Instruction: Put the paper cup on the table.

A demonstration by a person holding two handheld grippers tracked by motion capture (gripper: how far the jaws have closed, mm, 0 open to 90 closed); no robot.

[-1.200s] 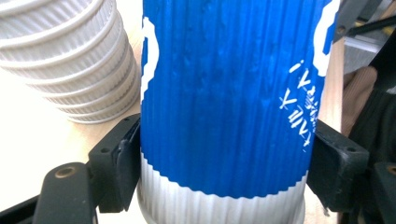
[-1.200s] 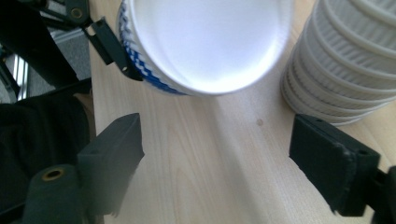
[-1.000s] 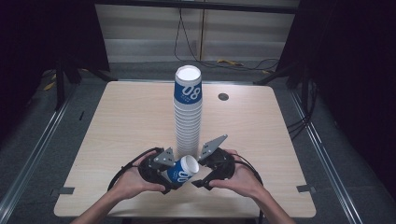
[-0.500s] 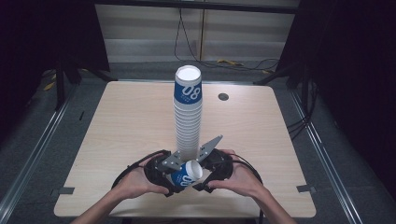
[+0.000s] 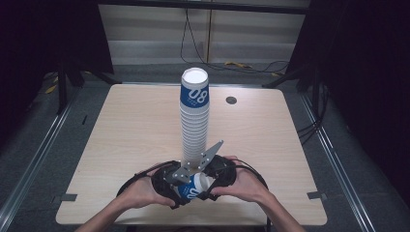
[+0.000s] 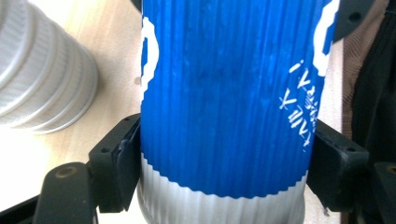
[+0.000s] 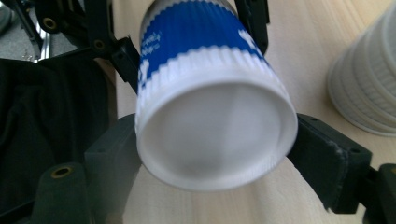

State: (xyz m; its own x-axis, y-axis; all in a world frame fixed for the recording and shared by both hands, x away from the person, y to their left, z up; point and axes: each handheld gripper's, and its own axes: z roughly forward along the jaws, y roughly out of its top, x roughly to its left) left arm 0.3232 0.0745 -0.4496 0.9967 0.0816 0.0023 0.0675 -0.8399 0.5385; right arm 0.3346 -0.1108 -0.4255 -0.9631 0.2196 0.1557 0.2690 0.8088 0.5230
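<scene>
A blue-and-white ribbed paper cup (image 5: 193,188) lies on its side in the air between both grippers, close to the table's front edge. My left gripper (image 5: 183,189) is shut on it; in the left gripper view its jaws press the cup (image 6: 224,93) from both sides where blue meets white. My right gripper (image 5: 204,185) holds the cup's white round end (image 7: 210,126), with a jaw against each side. Just behind stands a tall stack of upturned cups (image 5: 195,121).
The light wooden table (image 5: 121,135) has a small dark grommet hole (image 5: 231,100) at the back right. The stack's white ribbed rims (image 6: 42,74) sit close beside the grippers (image 7: 369,84). Cables lie on the floor behind the table.
Both hands have drawn the cup a little lower and nearer the front edge, and the right gripper has come in closer around its end. The stack has not moved.
</scene>
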